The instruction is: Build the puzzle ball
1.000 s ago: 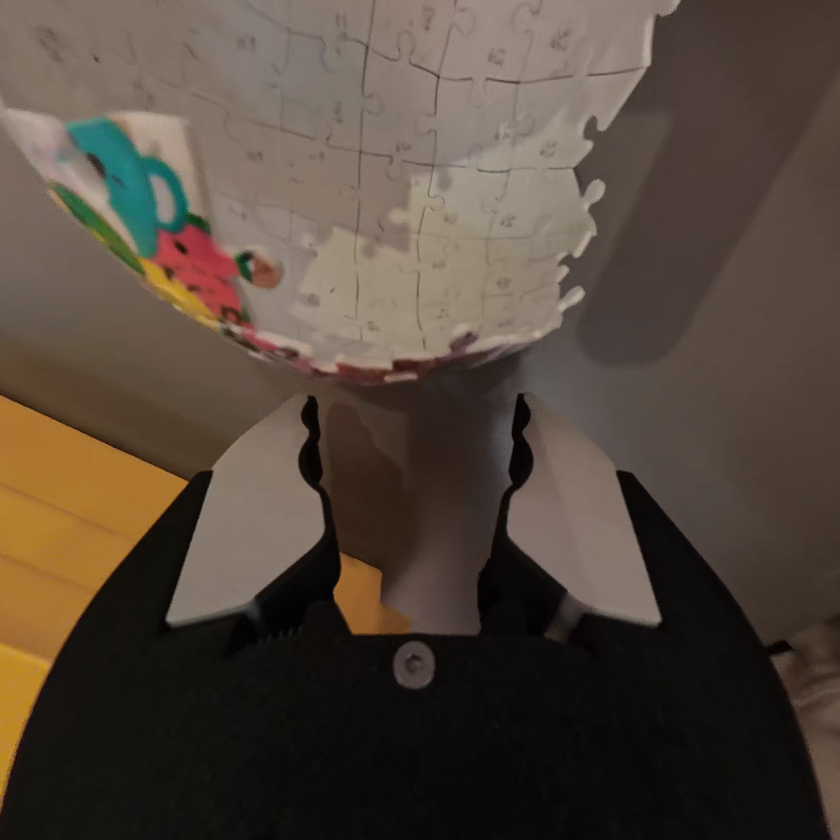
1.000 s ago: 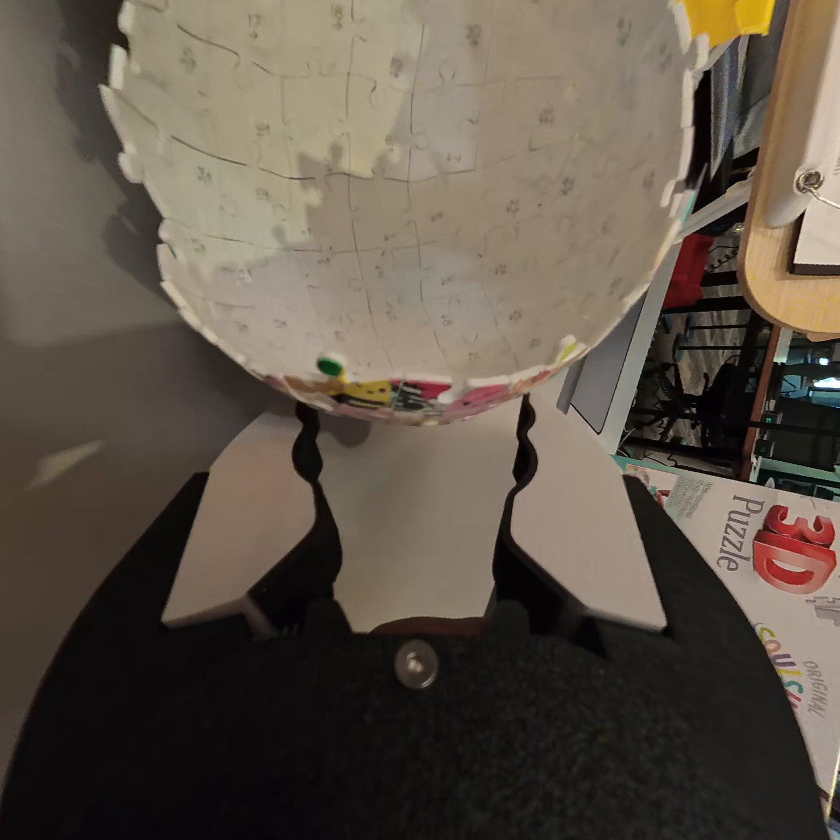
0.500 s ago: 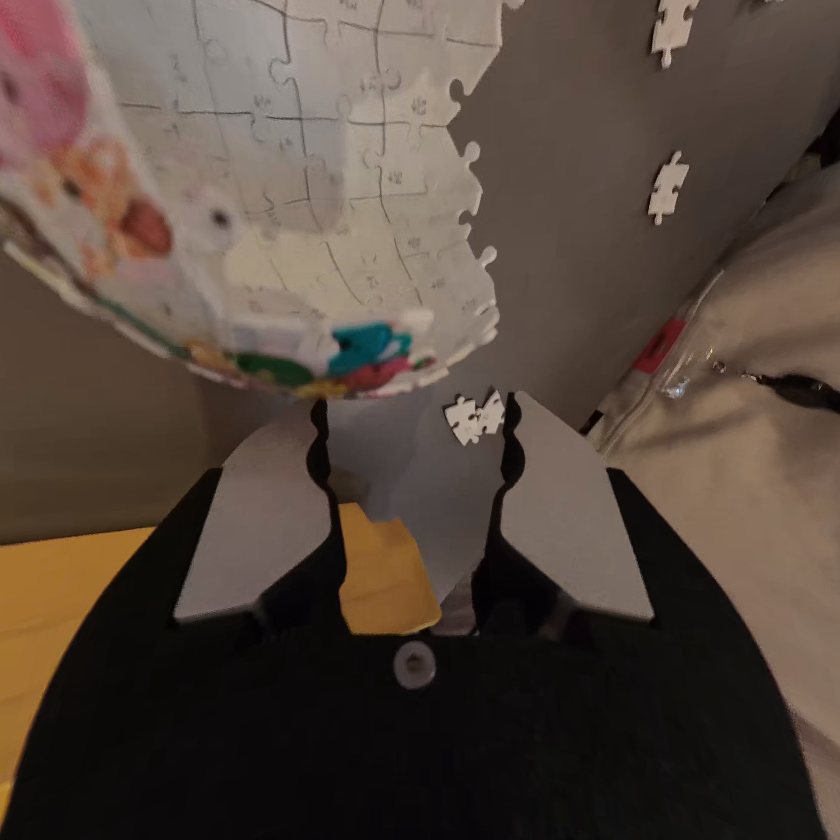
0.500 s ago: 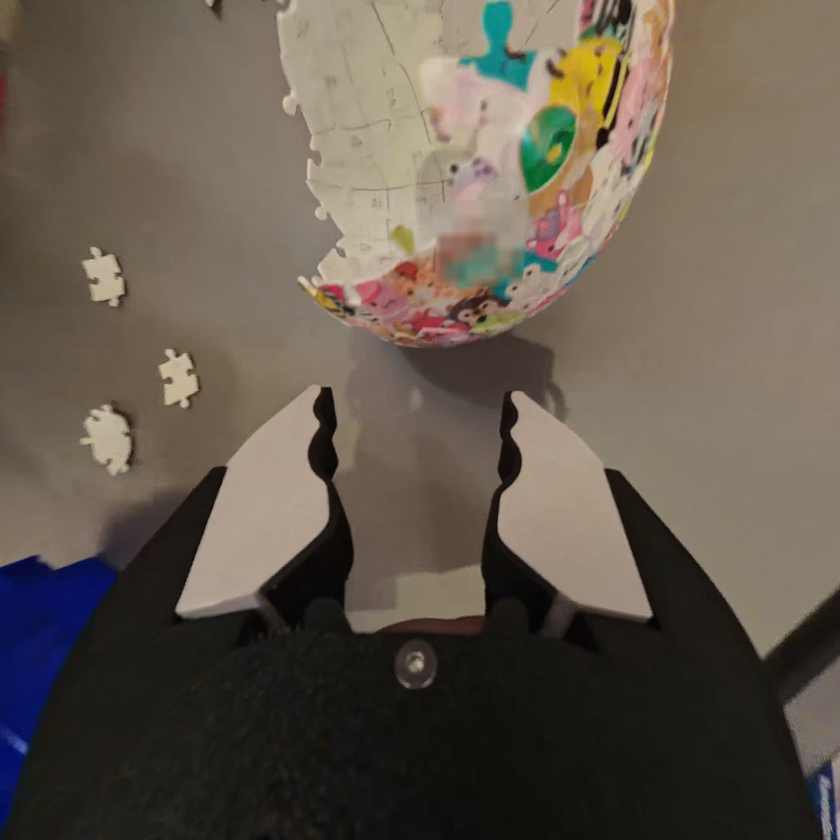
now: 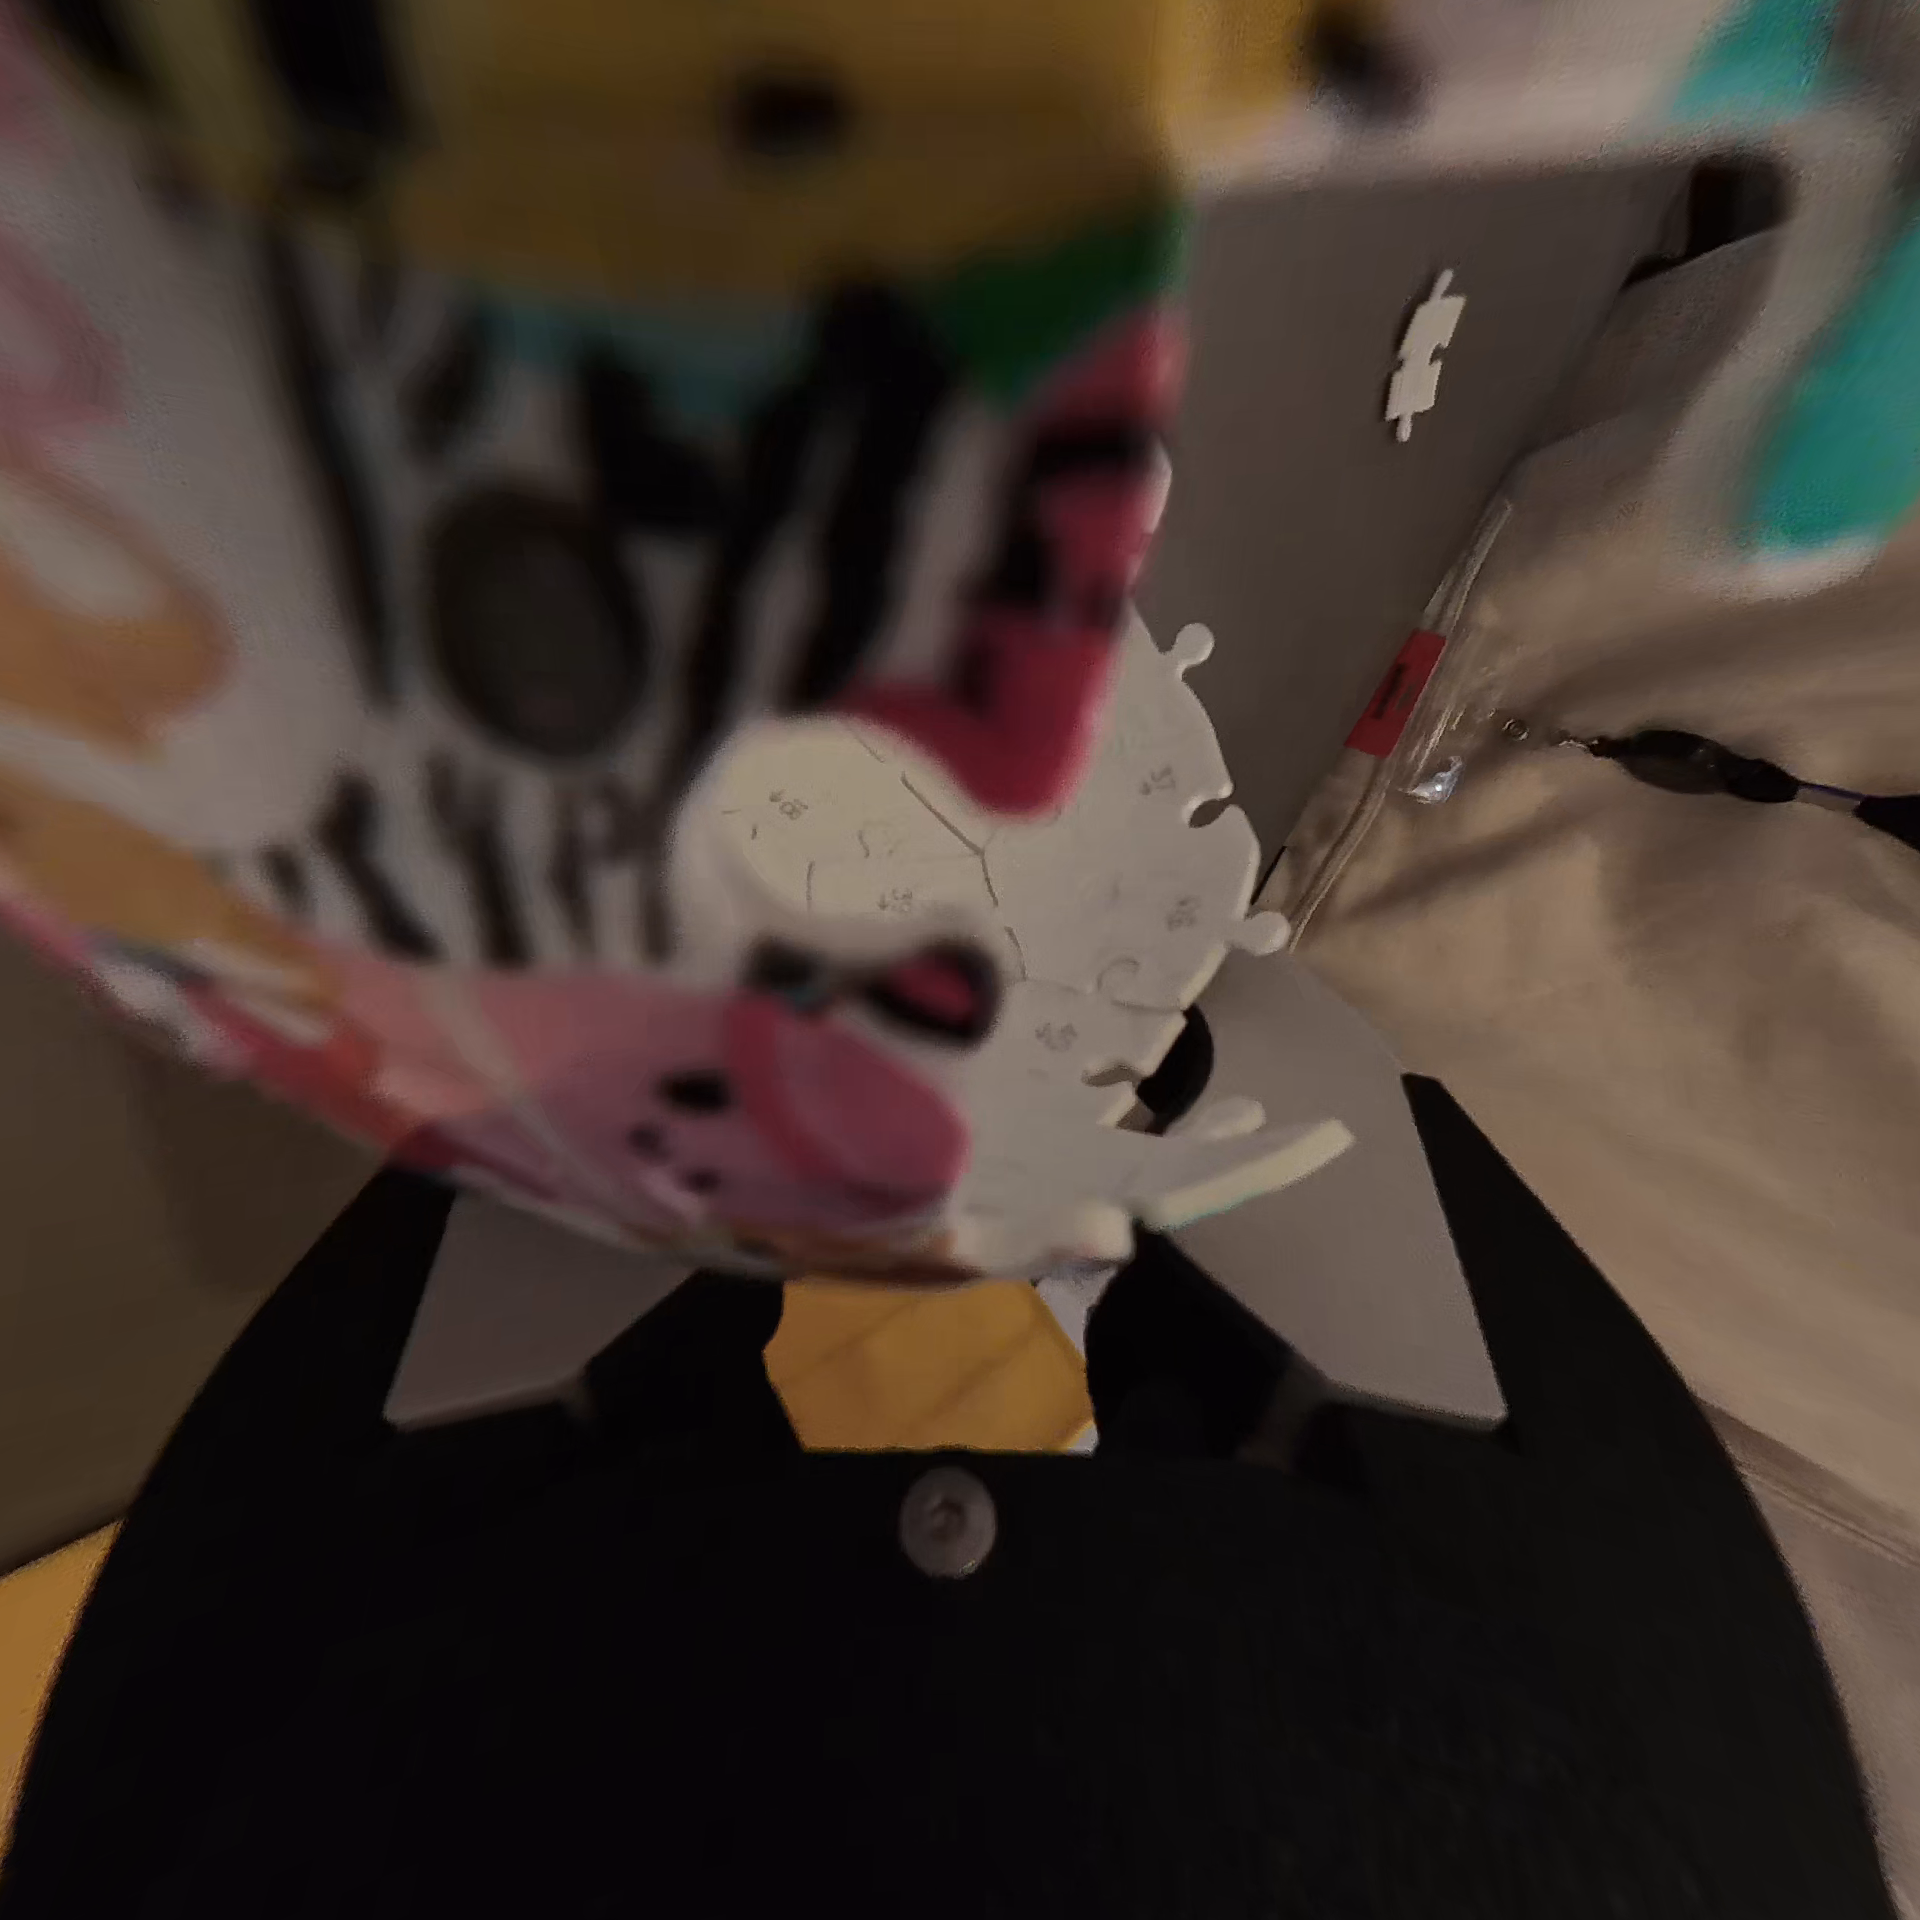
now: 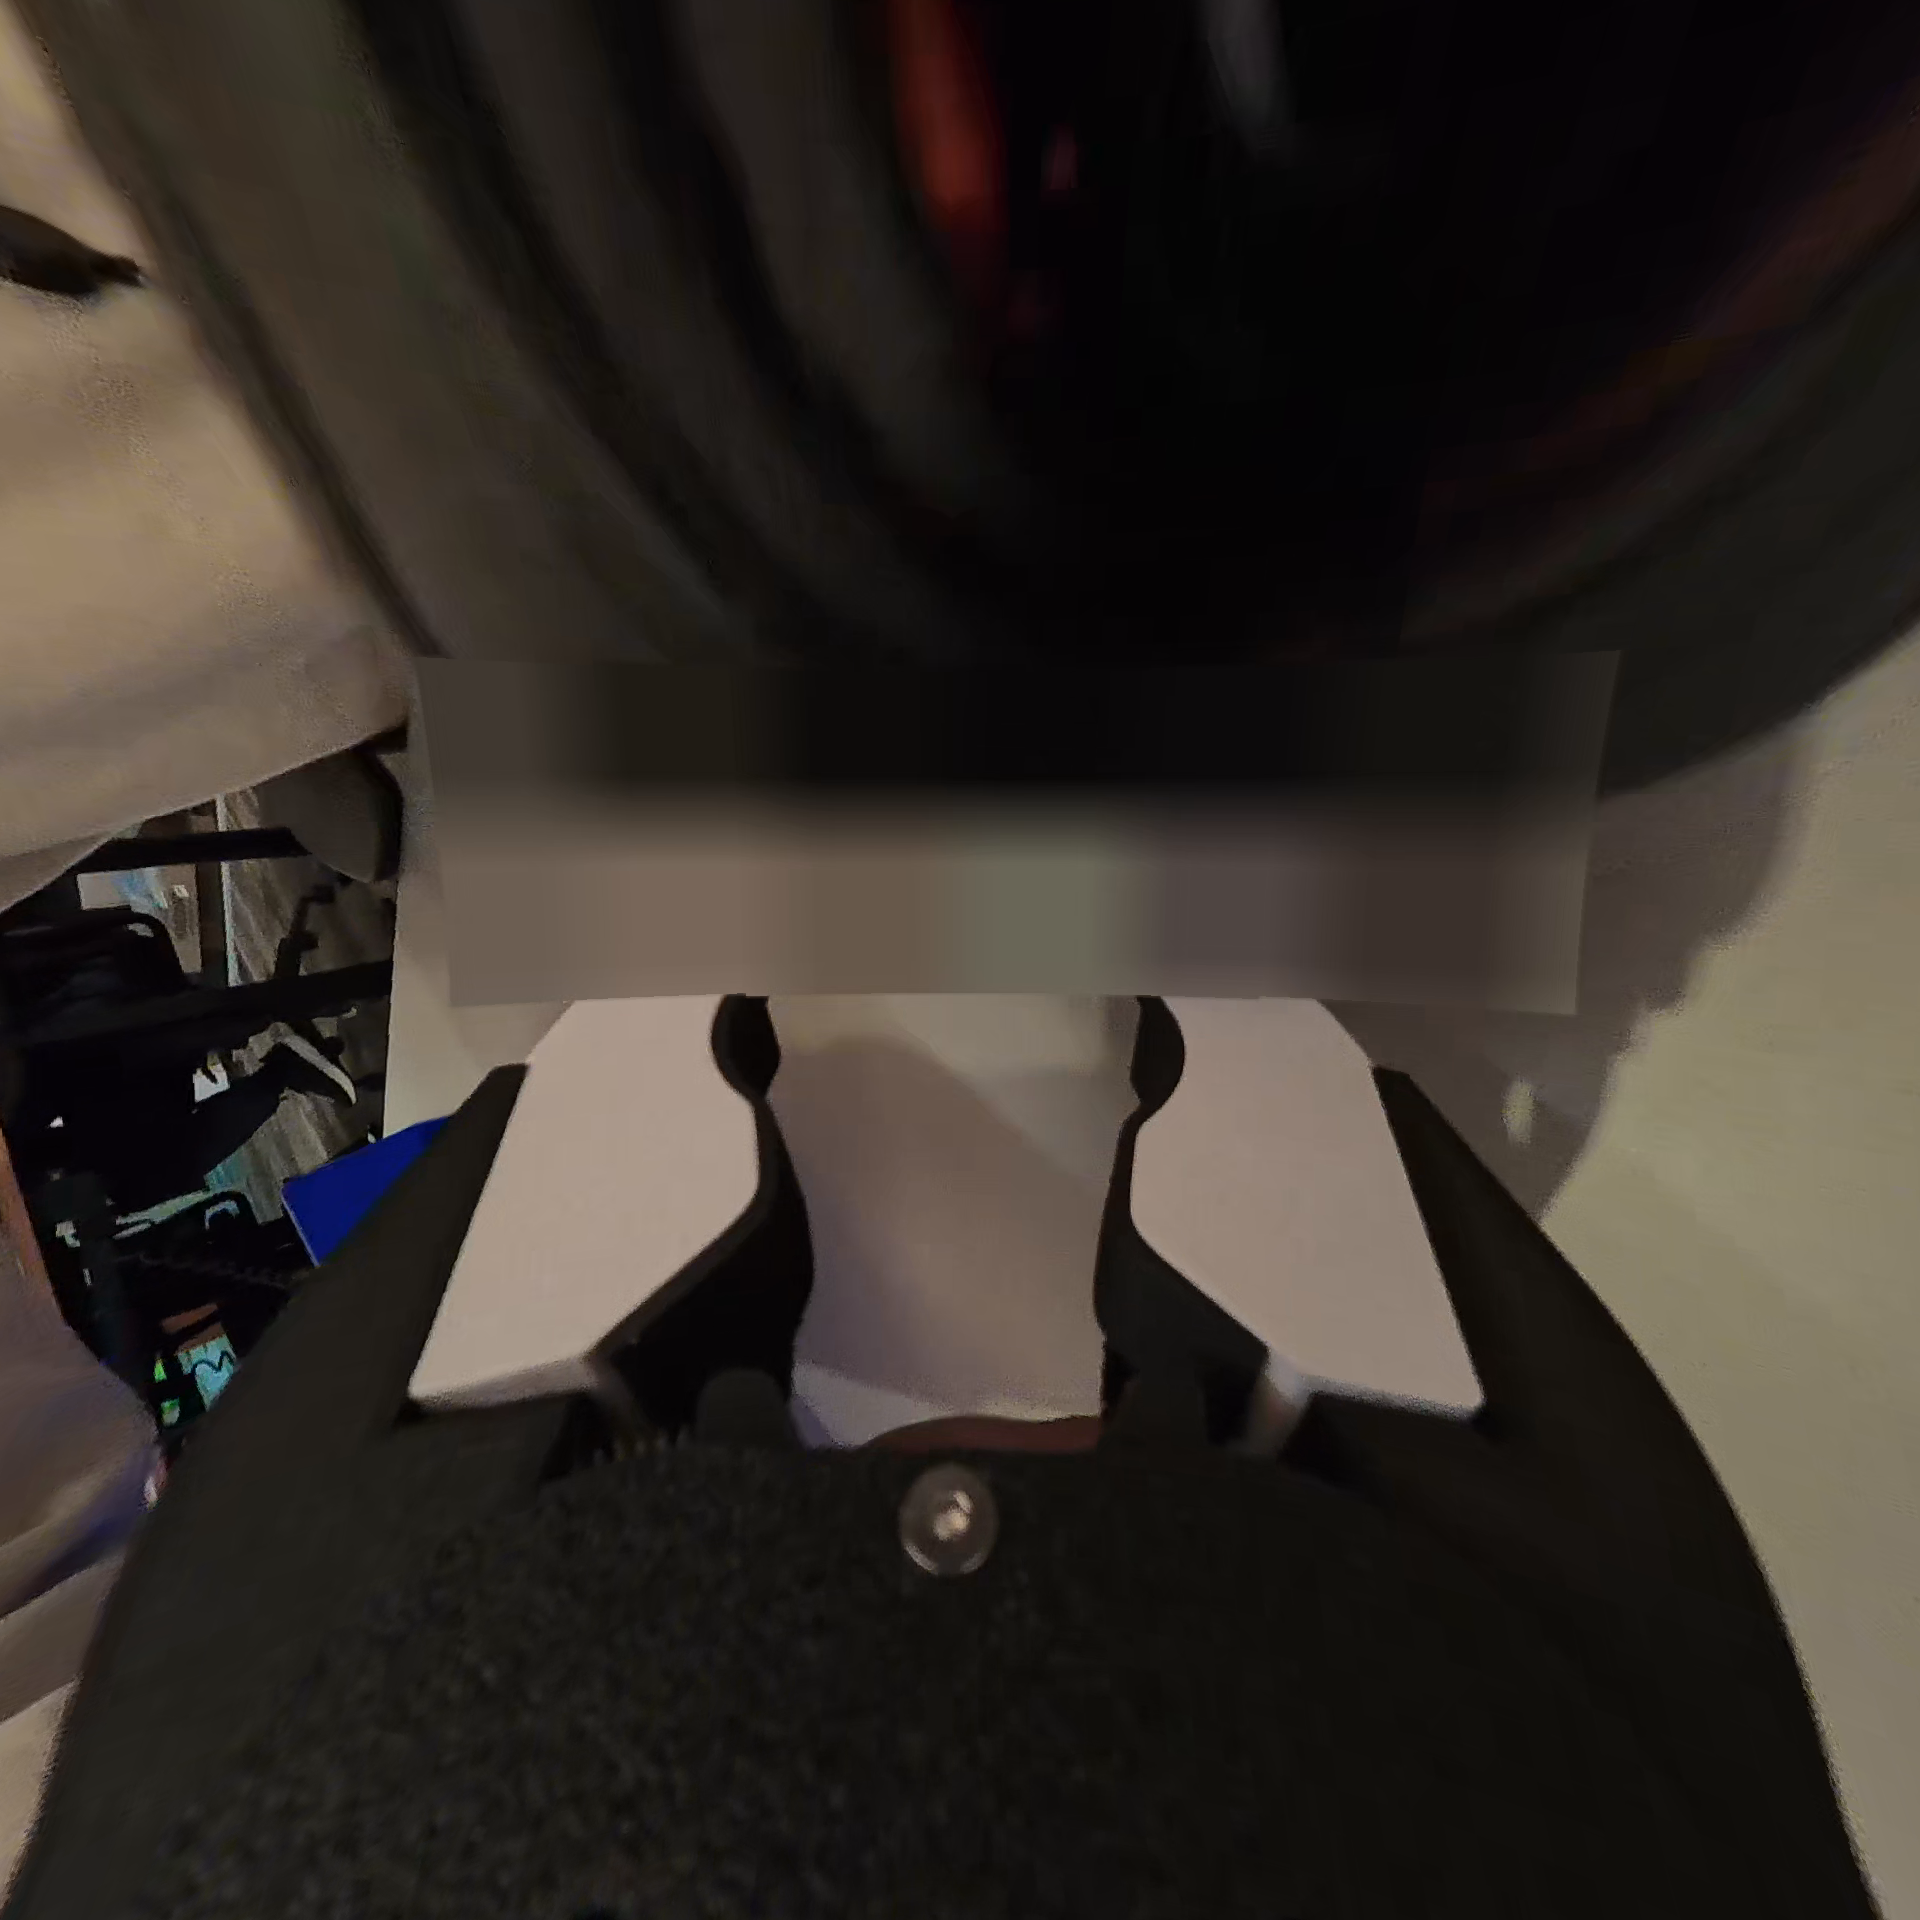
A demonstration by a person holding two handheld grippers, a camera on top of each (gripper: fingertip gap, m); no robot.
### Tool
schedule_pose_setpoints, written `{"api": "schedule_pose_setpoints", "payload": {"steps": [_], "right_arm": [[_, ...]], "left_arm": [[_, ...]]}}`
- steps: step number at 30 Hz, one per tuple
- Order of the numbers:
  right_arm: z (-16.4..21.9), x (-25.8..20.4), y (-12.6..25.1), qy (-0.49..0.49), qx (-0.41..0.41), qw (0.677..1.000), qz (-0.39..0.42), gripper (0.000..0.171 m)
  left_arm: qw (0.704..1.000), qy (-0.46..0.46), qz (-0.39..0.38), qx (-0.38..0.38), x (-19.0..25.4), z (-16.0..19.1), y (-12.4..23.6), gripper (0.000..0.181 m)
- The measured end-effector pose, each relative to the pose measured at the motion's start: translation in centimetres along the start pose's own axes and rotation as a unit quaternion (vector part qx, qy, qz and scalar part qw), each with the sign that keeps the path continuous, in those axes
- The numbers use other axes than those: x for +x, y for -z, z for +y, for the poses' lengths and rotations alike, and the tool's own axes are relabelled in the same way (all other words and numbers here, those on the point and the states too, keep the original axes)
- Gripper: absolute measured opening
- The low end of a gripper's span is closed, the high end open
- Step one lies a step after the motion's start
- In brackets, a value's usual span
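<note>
puzzle ball [image 5: 644,644]: partly built shell, fills left and centre of the left wrist view, very close and blurred; colourful printed outside, white inner face with knobbed open edge showing at [image 5: 1122,894]
ball position: its lower edge lies right over the fingertips of the left gripper [image 5: 935,1174]; contact can't be judged through the blur
left gripper: black body, pale finger plates, fingers spread apart, nothing clearly pinched between them
yellow surface [image 5: 914,1371]: seen through the gap between the left fingers
grey table [image 5: 1309,436]: right of the ball
loose puzzle piece [image 5: 1425,353]: white, lying on the table, apart from the ball
clear plastic bag [image 5: 1444,727]: red patch on it, at the table edge by beige cloth [image 5: 1621,1039]; contents can't be made out
right gripper [image 6: 951,1039]: fingers spread, nothing between them, pale surface [image 6: 1714,1195] below
dark rounded shape [image 6: 1143,364]: fills top of right wrist view, heavily blurred, can't tell what it is
blue object [image 6: 353,1195]: left edge, beside the right gripper
</note>
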State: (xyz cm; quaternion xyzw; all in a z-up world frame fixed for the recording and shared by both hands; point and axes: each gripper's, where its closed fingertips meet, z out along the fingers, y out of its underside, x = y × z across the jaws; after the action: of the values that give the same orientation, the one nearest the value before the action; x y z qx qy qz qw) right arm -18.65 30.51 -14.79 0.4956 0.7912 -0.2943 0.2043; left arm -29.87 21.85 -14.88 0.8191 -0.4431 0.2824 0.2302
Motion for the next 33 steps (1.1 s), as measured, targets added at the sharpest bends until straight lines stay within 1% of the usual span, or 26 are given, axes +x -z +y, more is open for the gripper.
{"api": "schedule_pose_setpoints", "payload": {"steps": [2,6,11,15,20,24,29,33], "right_arm": [[-0.1,0.0,-0.1,-0.002,0.019,1.000,0.000,0.067],[0.1,0.2,-0.5,0.008,0.026,0.999,0.028,0.065],[-0.5,1.1,-0.1,0.027,0.042,0.993,0.110,0.071],[-1.2,2.6,1.2,0.055,0.044,0.975,0.211,0.071],[-2.0,3.3,2.5,0.082,0.040,0.941,0.327,0.073],[-2.6,3.4,3.4,0.103,0.046,0.902,0.417,0.076],[-2.7,3.7,3.6,0.128,0.046,0.852,0.506,0.080],[-2.4,4.2,3.0,0.146,0.033,0.812,0.564,0.085]], "left_arm": [[1.000,0.009,0.006,0.019,-0.1,-0.3,0.0,0.075],[0.998,0.019,-0.002,0.056,-0.2,-0.9,0.4,0.075],[0.994,0.019,-0.081,0.073,-1.0,-0.6,1.0,0.073],[0.981,0.033,-0.165,0.093,-2.4,-0.7,1.9,0.074],[0.952,0.040,-0.274,0.132,-3.0,-0.8,3.7,0.077],[0.916,0.030,-0.371,0.149,-3.2,-0.7,4.6,0.078],[0.879,0.020,-0.451,0.156,-3.7,-0.8,4.7,0.078],[0.865,0.017,-0.478,0.150,-3.9,-0.9,3.8,0.078]]}}
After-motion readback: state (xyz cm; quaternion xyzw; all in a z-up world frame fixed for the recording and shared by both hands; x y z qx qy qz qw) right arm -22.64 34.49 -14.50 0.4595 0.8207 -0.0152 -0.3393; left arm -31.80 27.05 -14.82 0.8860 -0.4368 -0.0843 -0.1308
